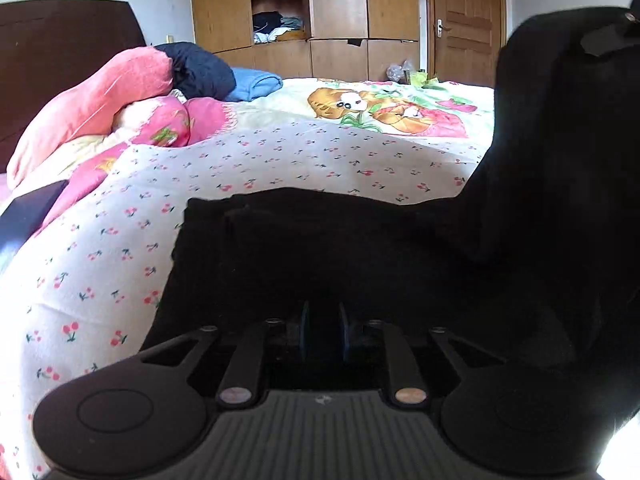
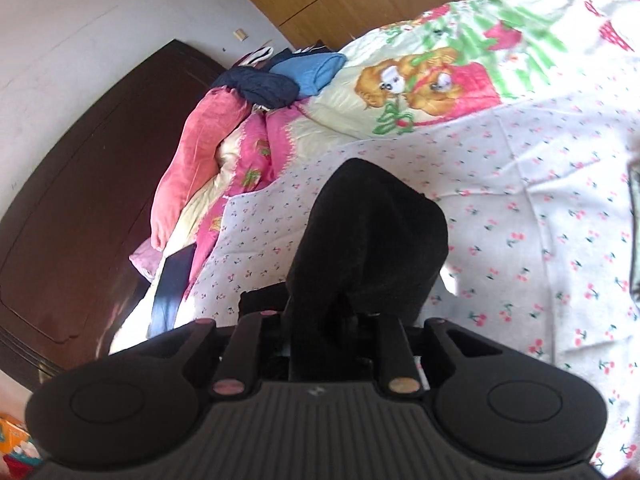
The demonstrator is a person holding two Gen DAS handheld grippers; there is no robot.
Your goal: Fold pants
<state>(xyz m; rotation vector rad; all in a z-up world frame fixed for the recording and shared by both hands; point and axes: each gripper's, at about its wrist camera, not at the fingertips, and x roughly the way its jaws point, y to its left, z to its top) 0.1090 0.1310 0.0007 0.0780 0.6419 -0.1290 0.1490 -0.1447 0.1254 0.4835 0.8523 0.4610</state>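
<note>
The black pants [image 1: 320, 248] lie on the cherry-print sheet [image 1: 120, 240] of the bed. My left gripper [image 1: 324, 332] sits low over them, its blue pads close together with black cloth between. At the right of this view a part of the pants [image 1: 560, 140] is lifted high. In the right wrist view my right gripper [image 2: 328, 320] is shut on a bunched fold of the pants [image 2: 372, 232], which hangs down toward the sheet [image 2: 540, 200]. Its fingertips are hidden by the cloth.
Pink pillows [image 1: 100, 96], a dark garment [image 1: 200, 68] and a blue folded cloth [image 1: 256, 84] lie at the head of the bed by the dark headboard [image 1: 60, 40]. A cartoon blanket [image 1: 400, 108] covers the far side. A wooden wardrobe [image 1: 340, 12] and door [image 1: 468, 20] stand behind.
</note>
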